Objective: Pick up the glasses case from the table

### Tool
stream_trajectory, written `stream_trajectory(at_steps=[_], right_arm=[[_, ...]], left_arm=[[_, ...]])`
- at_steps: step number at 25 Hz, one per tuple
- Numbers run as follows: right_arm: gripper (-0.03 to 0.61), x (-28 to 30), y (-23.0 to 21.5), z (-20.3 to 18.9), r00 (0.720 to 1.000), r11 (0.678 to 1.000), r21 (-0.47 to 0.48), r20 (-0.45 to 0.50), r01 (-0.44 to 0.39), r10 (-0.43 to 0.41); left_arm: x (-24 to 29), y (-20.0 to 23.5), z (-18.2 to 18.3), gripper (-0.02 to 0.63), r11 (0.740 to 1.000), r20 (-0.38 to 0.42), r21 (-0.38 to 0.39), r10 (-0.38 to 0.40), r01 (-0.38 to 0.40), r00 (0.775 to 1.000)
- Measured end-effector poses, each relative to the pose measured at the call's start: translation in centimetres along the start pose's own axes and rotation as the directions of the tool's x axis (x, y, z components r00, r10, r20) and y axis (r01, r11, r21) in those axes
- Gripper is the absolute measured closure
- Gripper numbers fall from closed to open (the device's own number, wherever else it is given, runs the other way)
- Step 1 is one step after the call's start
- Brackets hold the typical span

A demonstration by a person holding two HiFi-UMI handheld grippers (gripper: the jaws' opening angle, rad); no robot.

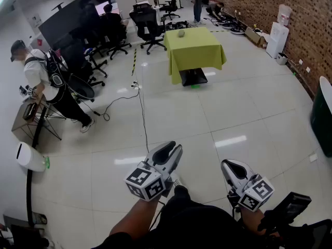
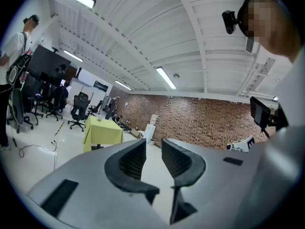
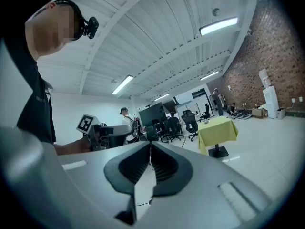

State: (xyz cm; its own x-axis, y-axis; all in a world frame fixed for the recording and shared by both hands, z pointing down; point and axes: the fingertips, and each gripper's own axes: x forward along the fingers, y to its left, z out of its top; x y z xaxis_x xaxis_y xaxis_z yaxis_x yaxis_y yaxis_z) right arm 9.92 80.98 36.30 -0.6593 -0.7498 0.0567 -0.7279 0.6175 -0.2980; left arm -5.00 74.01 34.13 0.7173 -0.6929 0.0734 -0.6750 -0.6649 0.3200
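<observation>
The glasses case [image 1: 181,33] is a small grey thing on a table draped in a yellow-green cloth [image 1: 195,51], far across the room. Both grippers are held level over the tiled floor, well short of that table. My left gripper [image 1: 174,149] has a narrow gap between its jaws and nothing in it; the left gripper view shows the table [image 2: 102,130] small at left beyond the gripper [image 2: 153,145]. My right gripper [image 1: 229,165] has its jaws touching at the tips and is empty. In the right gripper view [image 3: 150,145] the table [image 3: 217,130] stands at right.
Black office chairs [image 1: 148,27] and monitors line the back left. A person with a backpack [image 1: 44,82] stands at a small stand on the left. A cable [image 1: 141,108] runs over the floor. A white bin [image 1: 30,157] sits at left; a brick wall [image 1: 290,14] runs along the right.
</observation>
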Motion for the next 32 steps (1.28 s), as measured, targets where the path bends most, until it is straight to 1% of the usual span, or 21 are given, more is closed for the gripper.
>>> stream_trajectory(at_steps=[3,5,8,14,19,25,32], right_arm=[[0.577,0.5,-0.4,-0.1,1.0,1.0,0.001,-0.003,-0.003,0.003],[0.577,0.5,-0.5,-0.1,1.0,1.0,-0.001,-0.009,-0.007,0.007],[0.577,0.6,-0.7,0.3,1.0,1.0,-0.01,-0.004,-0.003,0.003],[0.577,0.0,-1.3,0.4,1.0,1.0,-0.006,0.006,0.02,-0.019],[0.577,-0.4,-0.9,0.2,1.0,1.0,-0.003,0.01,0.023,-0.023],[0.577,-0.6,-1.1,-0.1,1.0,1.0,-0.001,0.01,0.017,-0.017],[0.577,-0.8,-0.6,0.5,1.0,1.0,-0.009,0.014,0.017,-0.016]], left_arm=[[0.3,0.3,-0.7,0.511,1.0,-0.006,-0.023,0.019,-0.019,1.0],[0.3,0.1,-0.8,0.511,1.0,-0.004,-0.023,0.011,-0.011,1.0],[0.3,-0.4,-0.3,0.511,1.0,0.013,0.0,-0.006,0.006,1.0],[0.3,-0.7,0.5,0.511,0.999,0.033,0.032,-0.013,0.012,0.999],[-0.3,-1.1,0.5,0.511,0.999,0.037,0.04,-0.014,0.013,0.999],[-0.1,-1.7,0.2,0.511,0.997,0.047,0.071,-0.012,0.009,0.999],[-0.2,-2.0,1.0,0.511,0.997,0.052,0.08,-0.017,0.013,0.998]])
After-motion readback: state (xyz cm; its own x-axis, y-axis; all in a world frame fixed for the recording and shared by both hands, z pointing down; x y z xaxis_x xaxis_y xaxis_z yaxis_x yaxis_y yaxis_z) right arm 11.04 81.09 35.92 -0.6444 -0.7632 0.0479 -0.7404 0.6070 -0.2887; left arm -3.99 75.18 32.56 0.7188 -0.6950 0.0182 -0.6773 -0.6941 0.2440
